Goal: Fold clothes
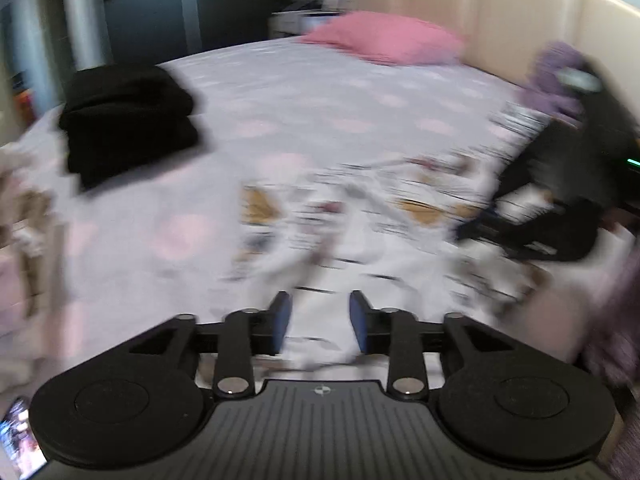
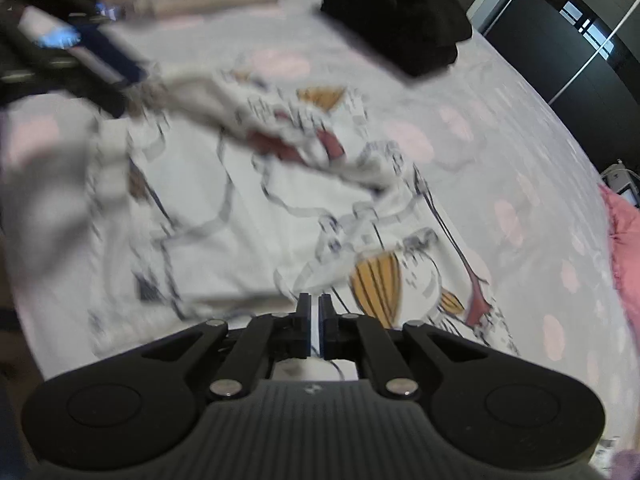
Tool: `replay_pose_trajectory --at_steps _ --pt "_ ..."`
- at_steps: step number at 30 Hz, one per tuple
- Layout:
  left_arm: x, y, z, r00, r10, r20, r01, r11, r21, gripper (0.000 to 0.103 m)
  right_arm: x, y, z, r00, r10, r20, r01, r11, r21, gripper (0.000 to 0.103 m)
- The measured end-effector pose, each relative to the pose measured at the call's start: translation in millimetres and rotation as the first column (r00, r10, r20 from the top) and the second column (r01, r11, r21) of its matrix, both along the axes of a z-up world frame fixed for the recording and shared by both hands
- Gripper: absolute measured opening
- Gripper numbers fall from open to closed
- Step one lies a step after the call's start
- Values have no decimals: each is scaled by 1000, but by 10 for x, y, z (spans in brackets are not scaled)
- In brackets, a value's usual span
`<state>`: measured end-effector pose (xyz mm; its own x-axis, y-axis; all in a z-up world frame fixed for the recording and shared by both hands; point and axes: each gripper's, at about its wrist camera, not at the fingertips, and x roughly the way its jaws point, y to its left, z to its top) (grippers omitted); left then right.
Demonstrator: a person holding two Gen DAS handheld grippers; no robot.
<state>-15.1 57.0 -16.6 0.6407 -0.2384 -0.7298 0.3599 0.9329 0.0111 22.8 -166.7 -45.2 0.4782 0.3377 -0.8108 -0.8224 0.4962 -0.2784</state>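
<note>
You've got a bed (image 1: pixel 320 92) with a pale sheet covered in pink dots, and a pink pillow (image 1: pixel 384 40) sitting up near the cream padded headboard (image 1: pixel 520 12). Behind the far edge of the bed there's a dark wardrobe (image 2: pixel 580 40) with glossy doors. A phone (image 1: pixel 18 440) with its screen lit shows in the bottom left corner of your left wrist view.

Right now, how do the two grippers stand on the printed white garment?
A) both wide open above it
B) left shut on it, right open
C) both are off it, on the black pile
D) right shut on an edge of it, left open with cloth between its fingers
D: the right gripper has its jaws pinched on the printed white garment, while the left gripper shows a wide gap with cloth lying in it.
</note>
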Motion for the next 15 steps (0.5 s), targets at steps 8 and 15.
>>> replay_pose_trajectory --at_steps 8,15 --pt "271 365 -140 990 133 -54 -133 991 -5 40 -471 275 -5 973 205 -103 -198 978 72 26" --pt "337 449 -257 981 179 -79 -178 984 14 40 -444 408 -318 970 207 -128 -208 978 3 17"
